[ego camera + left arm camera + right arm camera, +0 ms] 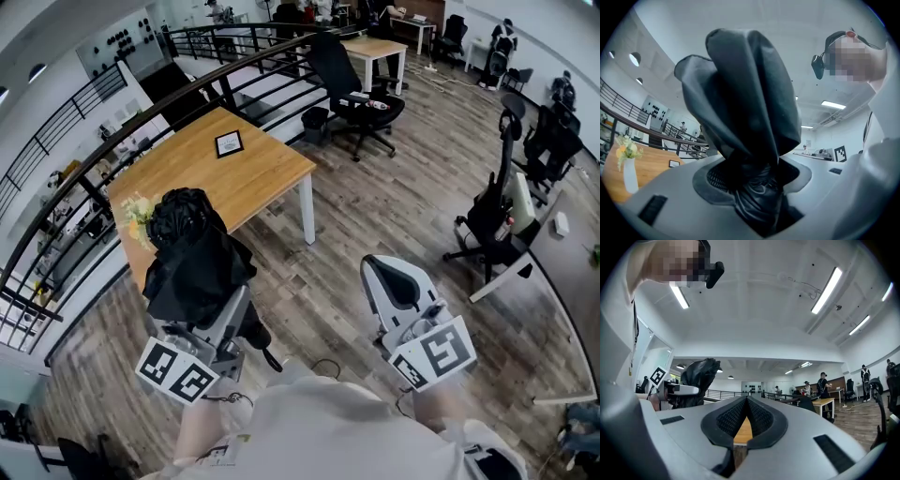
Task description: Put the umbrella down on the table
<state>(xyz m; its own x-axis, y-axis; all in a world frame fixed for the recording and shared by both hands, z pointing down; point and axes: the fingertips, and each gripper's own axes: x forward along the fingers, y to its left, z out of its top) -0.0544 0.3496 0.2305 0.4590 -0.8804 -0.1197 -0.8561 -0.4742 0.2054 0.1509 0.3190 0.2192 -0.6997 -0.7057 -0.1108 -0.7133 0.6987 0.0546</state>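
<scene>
A black folded umbrella (pixel 192 253) stands upright in my left gripper (pixel 208 309), which is shut on its lower bunched fabric. In the left gripper view the umbrella (pixel 745 108) fills the middle and its cloth is pinched between the grey jaws of the left gripper (pixel 752 183). It hangs over the floor, just in front of the wooden table (pixel 234 178). My right gripper (pixel 394 277) is held to the right, shut and holding nothing. In the right gripper view the right gripper (pixel 746 401) has its pad tips touching, and the umbrella (pixel 698 376) shows at the left.
On the table stand a small picture frame (pixel 229 142) and a vase of flowers (pixel 139 214) at its near left corner. A black railing (pixel 94 150) runs behind the table. Office chairs (pixel 352 89) stand beyond it and at the right (pixel 497 211).
</scene>
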